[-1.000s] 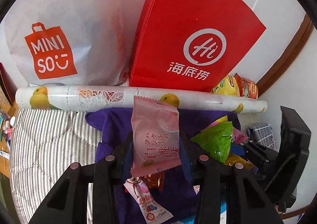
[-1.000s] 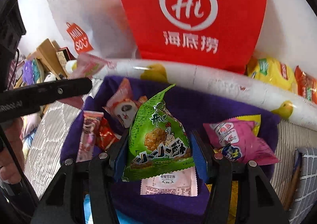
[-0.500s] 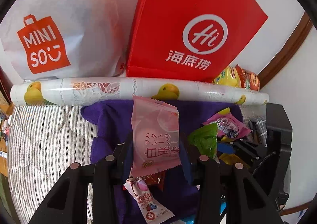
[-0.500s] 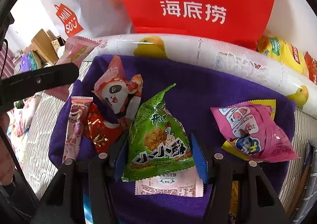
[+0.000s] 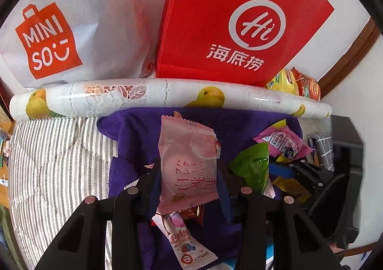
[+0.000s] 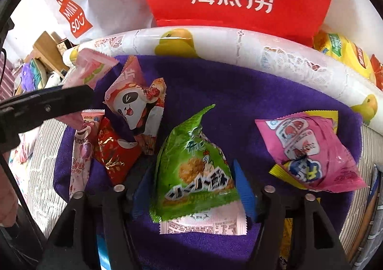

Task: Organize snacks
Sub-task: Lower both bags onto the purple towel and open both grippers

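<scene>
My left gripper (image 5: pixel 189 174) is shut on a pale pink snack packet (image 5: pixel 188 162) and holds it upright above the purple cloth (image 5: pixel 134 131). My right gripper (image 6: pixel 191 181) is shut on a green snack packet (image 6: pixel 194 169) low over the purple cloth (image 6: pixel 239 97). Loose snacks lie on the cloth: a panda packet (image 6: pixel 134 100), a red packet (image 6: pixel 112 150), a long pink packet (image 6: pixel 81 150) and a bright pink packet (image 6: pixel 308 150). The left gripper and its pink packet (image 6: pixel 91 69) show at the left of the right wrist view.
A rolled lemon-print sheet (image 5: pixel 167 95) lies across the back of the cloth. Behind it stand a white MINISO bag (image 5: pixel 71 26) and a red Hi bag (image 5: pixel 239 21). Yellow and orange snack bags (image 5: pixel 296 83) sit at the back right. A striped cloth (image 5: pixel 55 164) lies to the left.
My right gripper has moved down and closer to the cloth with the green packet. My left gripper holds the pink packet in much the same place.
</scene>
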